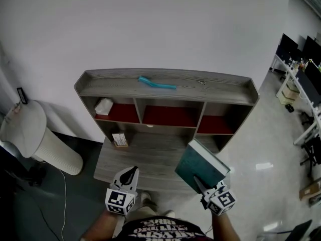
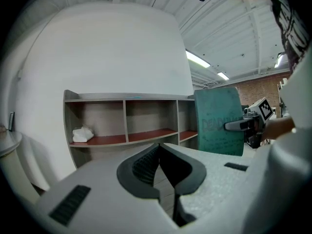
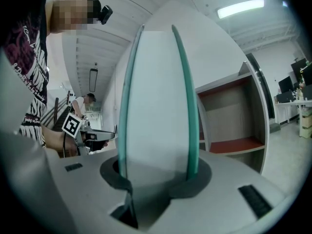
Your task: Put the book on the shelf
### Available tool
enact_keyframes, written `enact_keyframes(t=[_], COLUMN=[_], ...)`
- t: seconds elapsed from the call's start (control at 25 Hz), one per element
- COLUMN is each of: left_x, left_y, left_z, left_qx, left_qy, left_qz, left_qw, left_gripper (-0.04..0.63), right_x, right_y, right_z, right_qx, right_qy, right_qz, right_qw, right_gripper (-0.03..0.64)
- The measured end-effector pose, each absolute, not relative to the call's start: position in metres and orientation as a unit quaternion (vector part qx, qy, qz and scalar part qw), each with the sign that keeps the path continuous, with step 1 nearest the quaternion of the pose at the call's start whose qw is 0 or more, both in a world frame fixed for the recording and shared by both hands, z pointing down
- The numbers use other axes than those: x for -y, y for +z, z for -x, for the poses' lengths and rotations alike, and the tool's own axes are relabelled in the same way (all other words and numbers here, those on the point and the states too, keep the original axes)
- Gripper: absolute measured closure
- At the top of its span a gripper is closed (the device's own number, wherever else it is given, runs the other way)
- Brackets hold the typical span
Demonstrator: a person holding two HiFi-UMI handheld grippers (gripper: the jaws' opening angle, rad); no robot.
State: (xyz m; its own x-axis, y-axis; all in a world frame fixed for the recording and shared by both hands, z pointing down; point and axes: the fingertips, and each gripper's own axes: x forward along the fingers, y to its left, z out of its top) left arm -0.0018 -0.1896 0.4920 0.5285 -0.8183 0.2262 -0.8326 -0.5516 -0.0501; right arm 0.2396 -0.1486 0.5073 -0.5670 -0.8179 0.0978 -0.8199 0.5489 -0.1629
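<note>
A thick book [image 1: 199, 165] with teal covers and white page edges is held in the air by my right gripper [image 1: 204, 189], whose jaws are shut on it. In the right gripper view the book [image 3: 157, 106] stands on end between the jaws and fills the middle. It hovers in front of the right side of the grey shelf unit [image 1: 165, 84], below the red-floored right compartment [image 1: 214, 124]. My left gripper [image 1: 128, 176] hangs over the desk front, jaws shut with nothing in them. From the left gripper view the book [image 2: 219, 123] shows at the right.
A turquoise strip [image 1: 156, 83] lies on the shelf top. White crumpled material [image 1: 104, 106] sits in the left compartment, and a small box [image 1: 119, 140] rests on the desk below. A white cylindrical bin [image 1: 37, 137] stands at the left. Office desks with monitors [image 1: 301, 59] fill the far right.
</note>
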Motion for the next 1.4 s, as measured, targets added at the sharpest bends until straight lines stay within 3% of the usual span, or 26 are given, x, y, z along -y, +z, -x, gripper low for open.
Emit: enact_keyframes(t=[1.4], left_x=[0.264], left_y=[0.504], left_z=[-0.004], left_qx=[0.414], left_qy=[0.101], left_qz=[-0.904], left_qw=[0.041], left_gripper=[0.589], right_x=[0.244], right_y=[0.506], right_z=[-0.207], right_qx=[0.864], right_qy=[0.105], right_qz=[-0.492], right_qw=[-0.004], right_gripper=[0.454])
